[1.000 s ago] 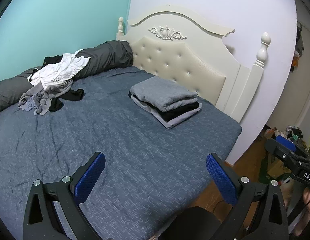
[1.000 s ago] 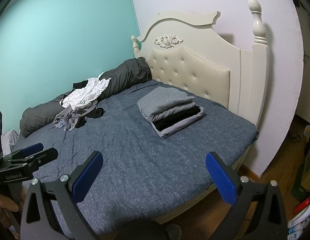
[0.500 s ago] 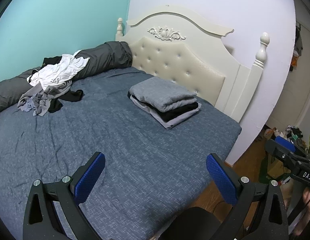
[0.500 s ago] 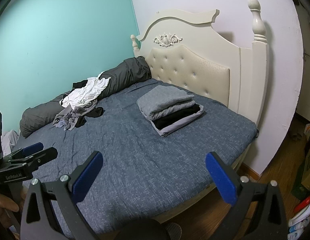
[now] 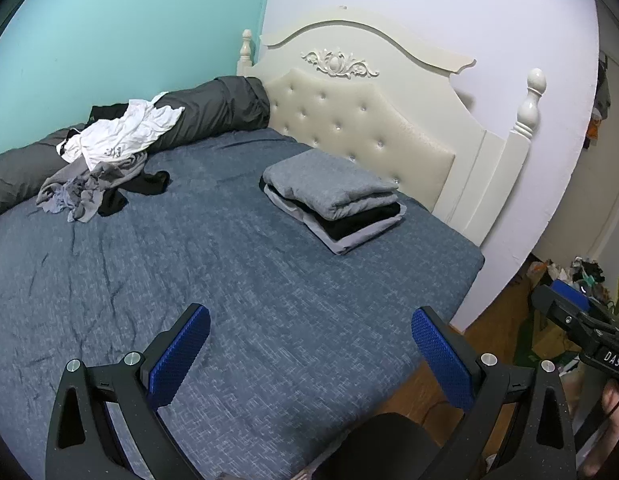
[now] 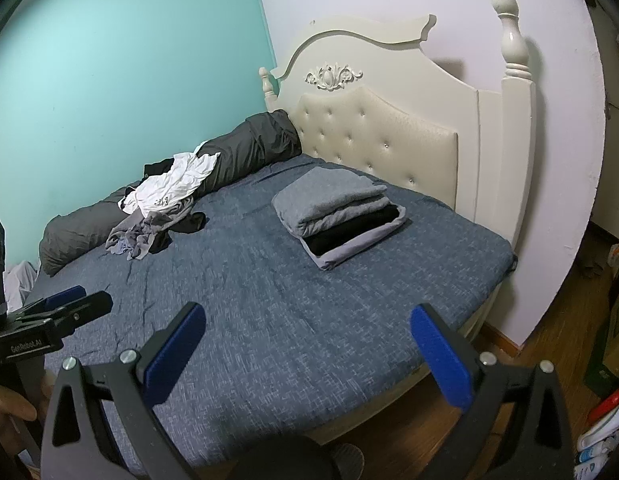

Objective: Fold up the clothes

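A neat stack of folded grey and black clothes (image 5: 335, 200) (image 6: 339, 212) lies near the headboard on the blue bed (image 5: 229, 280) (image 6: 269, 300). A loose heap of white, grey and black garments (image 5: 105, 160) (image 6: 165, 204) rests at the far side against a dark rolled duvet. My left gripper (image 5: 309, 348) hovers open above the near part of the bed, nothing between its blue pads. My right gripper (image 6: 307, 344) is likewise open and empty over the bed's near edge. Each gripper shows at the edge of the other's view: the right gripper (image 5: 577, 328), the left gripper (image 6: 53, 316).
A cream tufted headboard (image 5: 361, 120) (image 6: 389, 136) with tall posts backs the bed. A dark grey rolled duvet (image 5: 213, 112) (image 6: 253, 148) runs along the teal wall. Wooden floor (image 6: 549, 344) with boxes and clutter lies to the right. A hand (image 6: 9, 400) holds the left gripper's handle.
Both views have shifted very slightly; the clothes and the grippers' openings are unchanged.
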`<control>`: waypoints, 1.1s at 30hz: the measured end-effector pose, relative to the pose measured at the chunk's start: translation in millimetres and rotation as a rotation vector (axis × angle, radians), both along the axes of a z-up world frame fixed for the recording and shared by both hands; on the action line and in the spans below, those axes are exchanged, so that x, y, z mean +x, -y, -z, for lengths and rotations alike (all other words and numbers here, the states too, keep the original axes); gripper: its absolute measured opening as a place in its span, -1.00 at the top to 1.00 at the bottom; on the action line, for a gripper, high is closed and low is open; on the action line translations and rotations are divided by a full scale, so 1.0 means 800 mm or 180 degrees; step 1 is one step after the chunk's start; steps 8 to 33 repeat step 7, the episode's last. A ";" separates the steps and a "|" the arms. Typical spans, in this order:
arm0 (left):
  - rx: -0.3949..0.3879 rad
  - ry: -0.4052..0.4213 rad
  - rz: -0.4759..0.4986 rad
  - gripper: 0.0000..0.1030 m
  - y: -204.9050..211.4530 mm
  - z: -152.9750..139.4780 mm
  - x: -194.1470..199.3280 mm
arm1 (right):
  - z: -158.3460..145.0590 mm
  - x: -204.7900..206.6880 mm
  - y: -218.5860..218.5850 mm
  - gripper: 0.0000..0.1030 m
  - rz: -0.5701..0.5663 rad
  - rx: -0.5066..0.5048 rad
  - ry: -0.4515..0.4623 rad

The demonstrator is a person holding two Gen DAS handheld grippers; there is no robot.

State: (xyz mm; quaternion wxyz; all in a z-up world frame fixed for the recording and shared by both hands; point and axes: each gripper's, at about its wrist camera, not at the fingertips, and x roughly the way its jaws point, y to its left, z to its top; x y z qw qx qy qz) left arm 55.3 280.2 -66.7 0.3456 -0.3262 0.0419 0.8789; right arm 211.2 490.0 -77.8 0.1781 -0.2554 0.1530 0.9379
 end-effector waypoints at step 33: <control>0.0002 -0.0017 -0.0001 -0.99 -0.001 0.000 0.001 | 0.001 0.001 0.000 -0.99 0.0009 -0.0004 0.0003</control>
